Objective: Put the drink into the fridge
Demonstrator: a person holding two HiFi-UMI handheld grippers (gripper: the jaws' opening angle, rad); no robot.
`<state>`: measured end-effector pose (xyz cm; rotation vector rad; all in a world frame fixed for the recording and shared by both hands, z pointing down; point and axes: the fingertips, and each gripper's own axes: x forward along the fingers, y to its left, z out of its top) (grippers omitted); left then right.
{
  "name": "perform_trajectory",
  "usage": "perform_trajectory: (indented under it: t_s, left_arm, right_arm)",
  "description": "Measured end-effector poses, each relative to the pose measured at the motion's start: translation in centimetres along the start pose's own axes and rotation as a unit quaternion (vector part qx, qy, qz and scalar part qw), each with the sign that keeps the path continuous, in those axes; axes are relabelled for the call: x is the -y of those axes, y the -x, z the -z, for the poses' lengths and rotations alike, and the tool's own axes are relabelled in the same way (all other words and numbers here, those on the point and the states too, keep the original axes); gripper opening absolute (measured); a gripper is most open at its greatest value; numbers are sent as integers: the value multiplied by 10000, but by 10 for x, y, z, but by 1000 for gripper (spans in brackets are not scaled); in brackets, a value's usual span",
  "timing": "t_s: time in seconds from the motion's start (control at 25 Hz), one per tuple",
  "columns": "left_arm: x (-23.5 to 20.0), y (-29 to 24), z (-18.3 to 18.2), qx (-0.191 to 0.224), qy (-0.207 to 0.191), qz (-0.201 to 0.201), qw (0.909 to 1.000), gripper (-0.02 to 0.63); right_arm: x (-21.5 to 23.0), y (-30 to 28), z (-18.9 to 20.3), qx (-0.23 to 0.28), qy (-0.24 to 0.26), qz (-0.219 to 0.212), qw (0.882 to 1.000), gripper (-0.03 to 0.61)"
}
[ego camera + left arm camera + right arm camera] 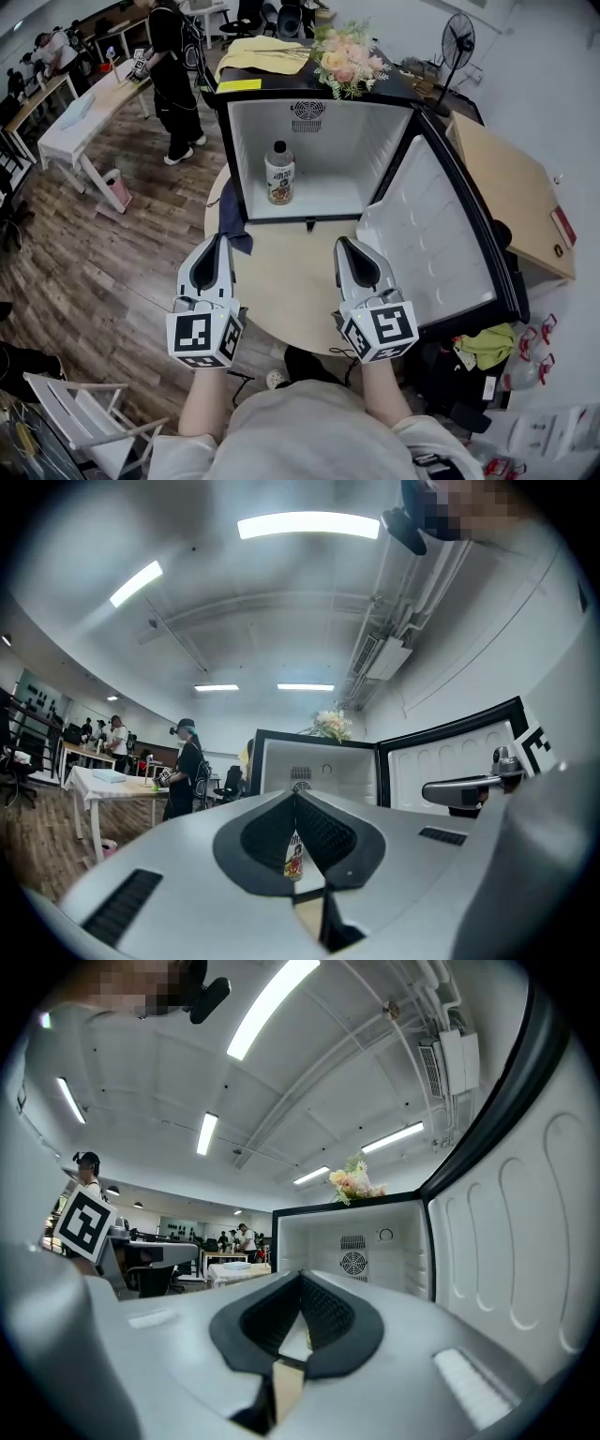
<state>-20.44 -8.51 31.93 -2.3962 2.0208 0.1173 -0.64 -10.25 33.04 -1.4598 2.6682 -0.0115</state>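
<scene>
The drink bottle (279, 173), white with a dark cap and a printed label, stands upright inside the open mini fridge (319, 122), at the left of its floor. Both grippers hover over the round table (286, 281) in front of the fridge, apart from the bottle. My left gripper (218, 244) is shut with nothing in it, and so is my right gripper (343, 246). In the left gripper view the bottle (294, 855) shows through the slit below the shut jaw tips of the left gripper (296, 799). The right gripper (300, 1281) points into the fridge's white interior (352, 1251).
The fridge door (441, 234) swings wide open to the right. A flower bouquet (347, 58) and yellow cloth (258, 54) lie on the fridge top. A dark cloth (234, 225) hangs at the table's left edge. A person (173, 66) stands by a white table (80, 122) at the left rear.
</scene>
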Motion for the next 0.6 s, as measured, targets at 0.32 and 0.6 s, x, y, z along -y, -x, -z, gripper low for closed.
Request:
perform_trajectory:
  t_s: [0.32,0.6]
  left_arm:
    - [0,21,-1,34,86,-10,10000,9]
    - [0,33,-6,104,112,4,9999,9]
  right_arm:
    - [-13,14,-2,27,-13,-28,10000,9]
    - [-21,22,-6,56,2,-25,10000,9]
